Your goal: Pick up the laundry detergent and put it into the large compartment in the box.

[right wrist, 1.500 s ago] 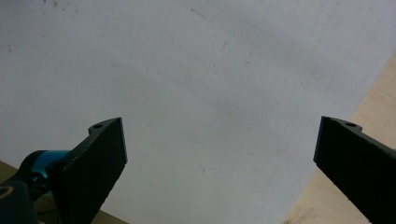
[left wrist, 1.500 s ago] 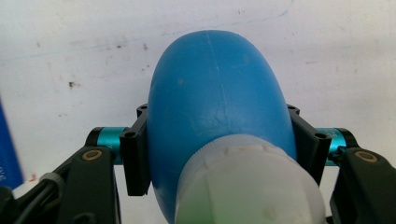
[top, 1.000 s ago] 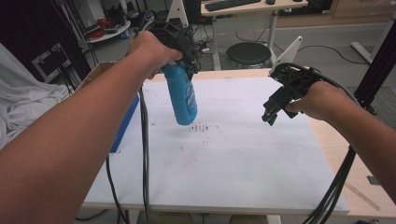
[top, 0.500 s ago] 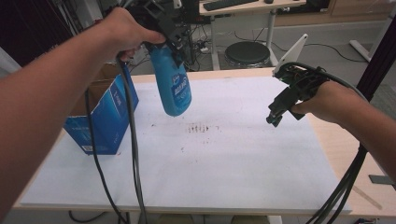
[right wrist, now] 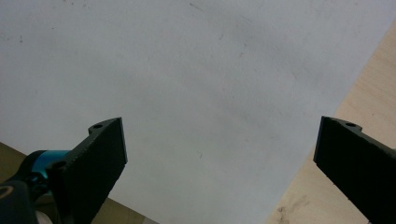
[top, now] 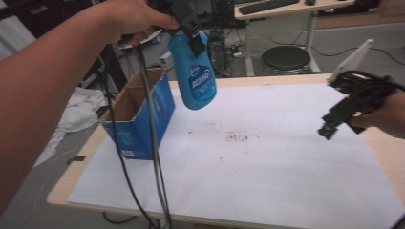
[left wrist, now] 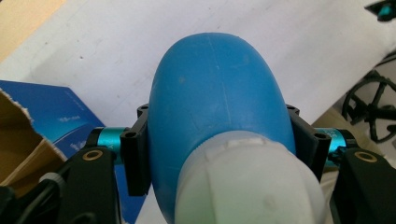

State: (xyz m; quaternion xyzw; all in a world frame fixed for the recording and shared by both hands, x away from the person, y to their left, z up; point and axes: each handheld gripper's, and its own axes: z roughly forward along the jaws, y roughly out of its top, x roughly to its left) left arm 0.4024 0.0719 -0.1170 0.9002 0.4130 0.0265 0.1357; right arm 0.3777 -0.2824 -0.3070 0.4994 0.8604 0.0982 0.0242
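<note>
- Since the earlier frames the blue bottle (top: 193, 71) has risen and drifted toward the upper left of the high view, now hanging beside the blue cardboard box (top: 138, 117), while the right gripper (top: 328, 128) has kept its place at the right edge.
- White paper (top: 267, 176) covers most of the wooden table (top: 382, 143); a patch of dark specks (top: 236, 137) marks the paper near the middle of the frame.
- Beyond the table, in the upper part of the high view, stand a desk with a keyboard (top: 267, 5), a round black stool (top: 285, 58) and loose cables on a grey floor; white cloth (top: 79, 114) lies at the left.
- At the upper middle of the high view the left gripper (top: 188, 28) is clamped on the bottle's upper part, just under its white cap (left wrist: 247, 182); the left gripper view shows both black jaws pressed against the blue sides.
- Its long axis runs nearly vertical, cap end up in the gripper and rounded base pointing down toward the paper, with the base tilted slightly to the right of the frame.
- It hangs clear above the table's far left part, touching neither paper nor box.
- In the right gripper view the right gripper's jaws stand wide apart with only white paper and a strip of table edge between them; it grips nothing.
</note>
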